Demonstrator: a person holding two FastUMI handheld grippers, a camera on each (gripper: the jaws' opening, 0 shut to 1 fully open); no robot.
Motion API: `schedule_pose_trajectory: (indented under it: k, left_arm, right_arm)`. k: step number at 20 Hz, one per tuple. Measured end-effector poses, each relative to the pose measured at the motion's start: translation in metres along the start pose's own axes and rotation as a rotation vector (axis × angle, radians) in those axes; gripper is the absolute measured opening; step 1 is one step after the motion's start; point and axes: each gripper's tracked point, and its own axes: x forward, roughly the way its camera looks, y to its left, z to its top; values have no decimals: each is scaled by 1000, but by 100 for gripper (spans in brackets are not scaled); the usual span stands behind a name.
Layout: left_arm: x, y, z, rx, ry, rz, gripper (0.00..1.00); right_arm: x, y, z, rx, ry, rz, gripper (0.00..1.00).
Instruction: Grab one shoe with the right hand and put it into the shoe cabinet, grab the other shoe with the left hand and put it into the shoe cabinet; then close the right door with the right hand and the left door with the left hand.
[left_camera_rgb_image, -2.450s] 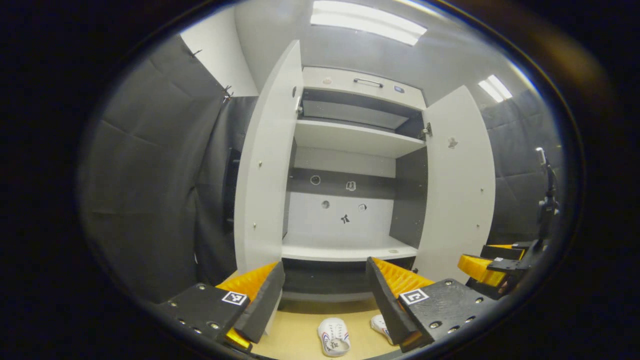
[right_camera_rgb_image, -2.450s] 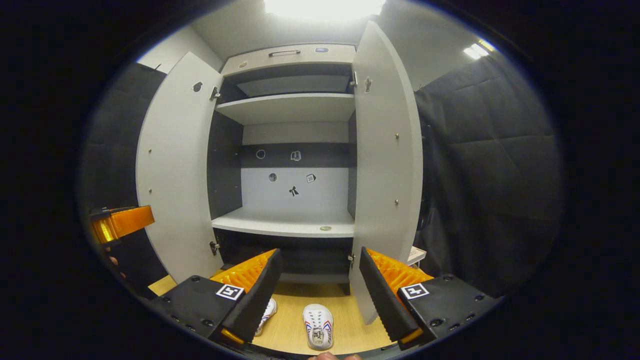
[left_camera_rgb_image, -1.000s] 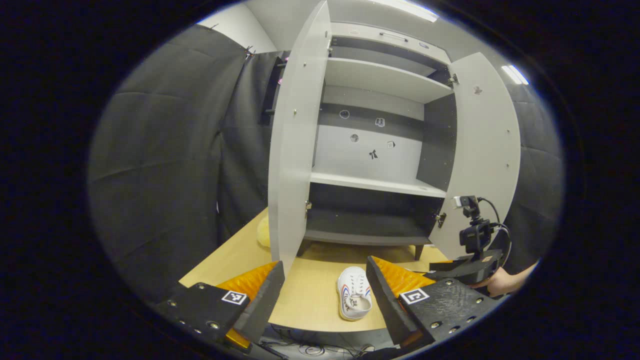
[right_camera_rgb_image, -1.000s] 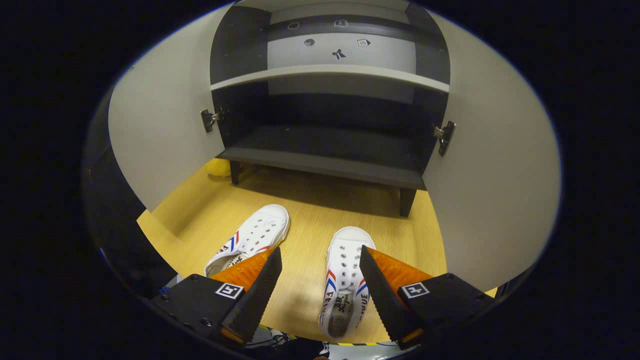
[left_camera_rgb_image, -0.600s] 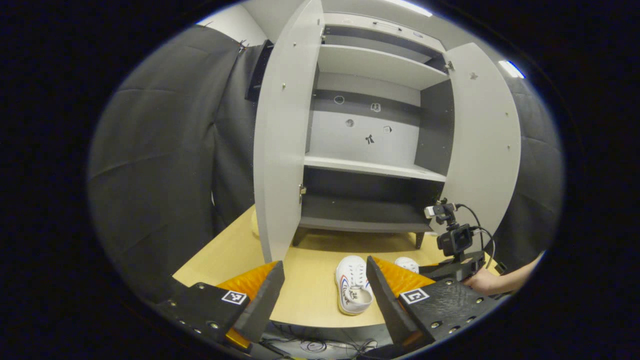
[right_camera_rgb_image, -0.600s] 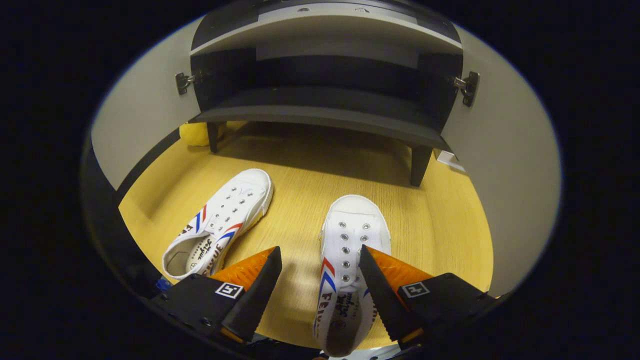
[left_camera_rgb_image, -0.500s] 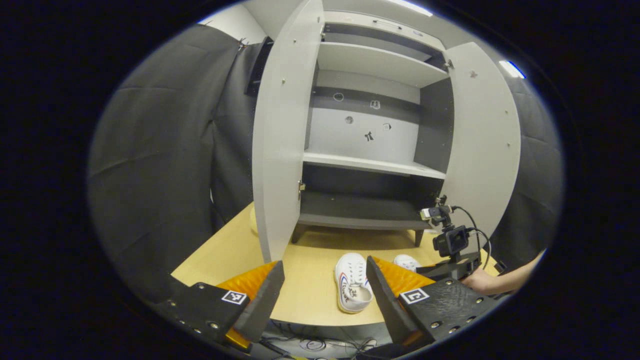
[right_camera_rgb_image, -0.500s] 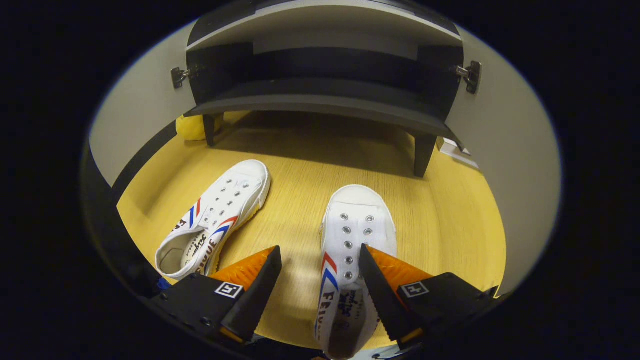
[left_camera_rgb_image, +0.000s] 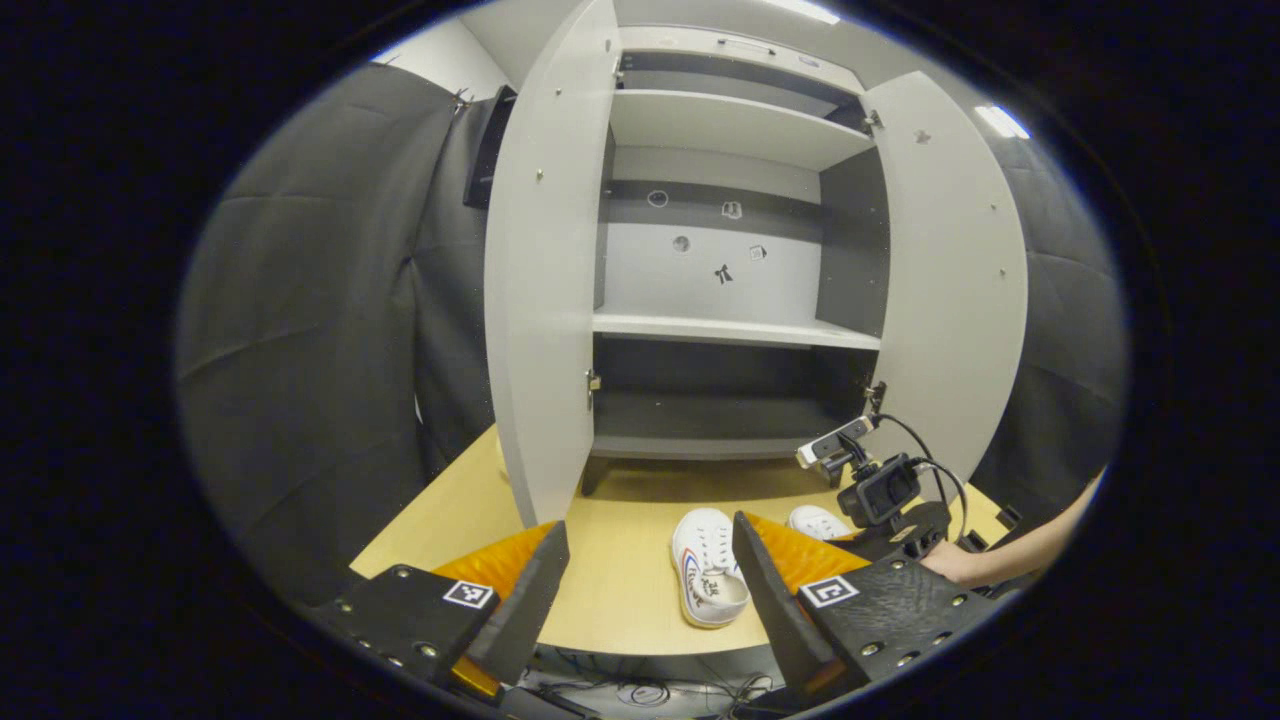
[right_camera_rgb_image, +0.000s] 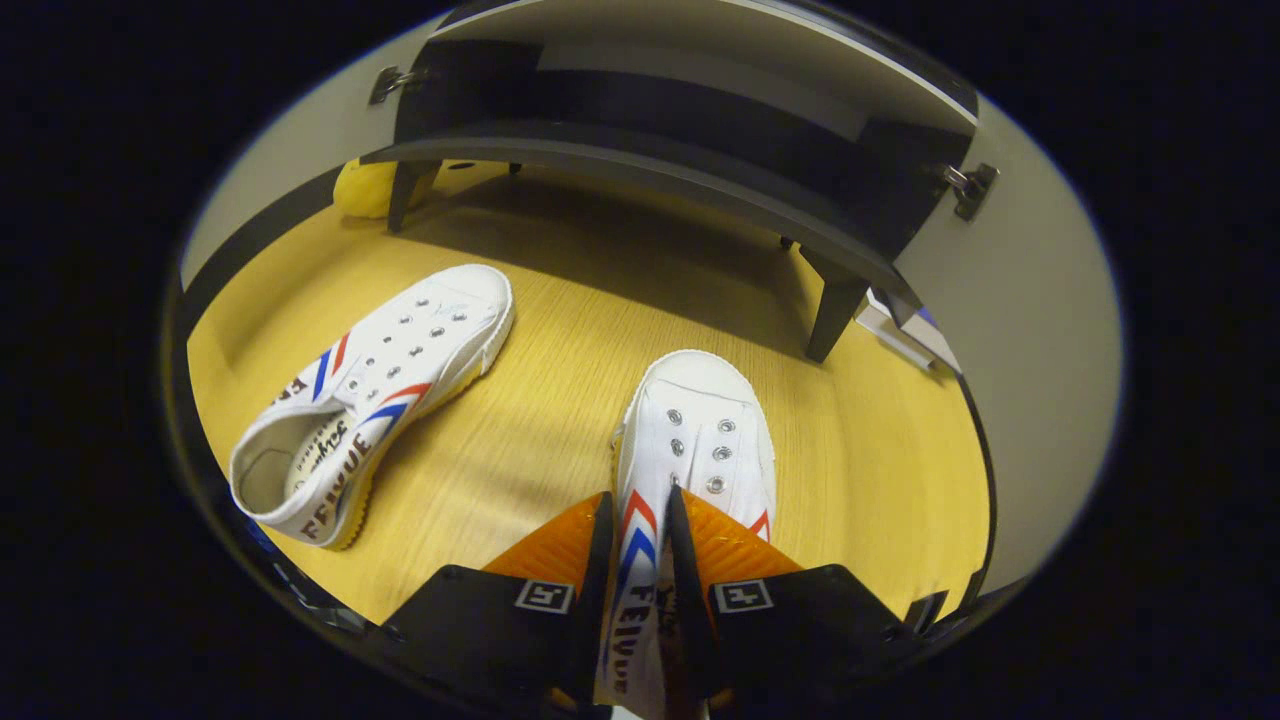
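We see two white canvas shoes with red and blue side stripes on the wooden counter (right_camera_rgb_image: 540, 400). The right shoe (right_camera_rgb_image: 690, 450) sits at lower centre of the right gripper view, toe toward the cabinet, its left side wall pinched between the right tongs (right_camera_rgb_image: 637, 540). The left shoe (right_camera_rgb_image: 375, 375) lies at left of frame, angled, toe toward upper right, opening toward us. The shoe cabinet (left_camera_rgb_image: 735, 250) stands at upper centre of the left gripper view, both pale doors swung open, shelves bare.
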Motion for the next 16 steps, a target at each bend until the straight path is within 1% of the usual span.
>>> schedule_pose_trajectory:
  k: [1,2,3,4,5,6,7,8,9,10,11,12,13,14,15,16]
  left_arm:
    - [-2,-2,-1,0,2,-3,92]
    - [-3,-3,-4,1,8,-7,91]
    - [-5,-4,-7,3,13,-11,94]
    - [-6,-5,-7,5,18,-19,94]
    - [-8,-7,-4,4,12,-30,94]
    - [-9,-9,-1,3,2,-41,94]
    - [-11,-11,0,4,-1,-49,94]
    - [-11,-11,1,11,-3,-52,100]
    - [-14,-11,2,19,-7,-52,100]
    - [-14,-11,3,27,-10,-52,100]
    - [-14,-11,5,33,-12,-52,94]
    - [-16,-12,7,38,-11,-54,94]
    - [-20,-14,10,43,-17,-60,100]
    - [-23,-16,17,44,-35,-69,88]
    - [-27,-17,24,45,-52,-78,89]
    - [-31,-18,29,45,-64,-84,94]
  right_arm:
    - [0,2,-1,6,8,3,34]
    - [-5,1,1,6,4,-2,37]
    - [2,-2,0,-3,13,3,24]
    - [-2,0,1,-1,12,8,24]
    - [-10,0,1,29,17,21,25]
    - [6,2,1,44,31,29,14]
    - [0,0,2,73,36,47,14]
    - [-3,2,-1,96,57,66,5]
    - [-5,1,1,103,65,76,2]
    - [-6,0,1,104,72,83,2]
    - [-6,1,1,107,67,82,2]
    - [-8,0,1,98,64,76,2]
    - [-10,0,0,89,61,71,2]
    - [-15,0,-1,84,62,74,2]
    - [-23,-1,-3,97,69,84,2]
    - [-31,-1,-5,124,76,97,0]
